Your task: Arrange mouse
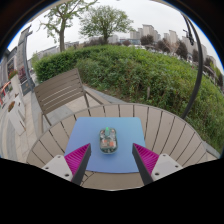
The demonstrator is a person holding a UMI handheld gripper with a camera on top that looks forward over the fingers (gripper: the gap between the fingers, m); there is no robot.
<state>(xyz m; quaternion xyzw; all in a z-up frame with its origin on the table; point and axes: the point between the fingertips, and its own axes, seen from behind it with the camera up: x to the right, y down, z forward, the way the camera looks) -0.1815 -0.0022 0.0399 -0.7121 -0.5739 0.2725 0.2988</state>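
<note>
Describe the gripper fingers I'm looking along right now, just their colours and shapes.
The two-finger gripper has two slim, dark, near-black fingers that angle inward toward each other. Each carries a bright magenta pad, showing as a triangular wedge beside the finger. No cables, markings, hand or sleeve are visible in this view.

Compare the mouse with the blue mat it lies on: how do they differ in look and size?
The mouse is small, rounded and silvery-grey; the blue mat is flat, squarish and far larger, covering much of the wooden table. The mouse lies just ahead of the open fingers; the mat stretches beyond them on both sides. Both rest on the table, untouched.
</note>
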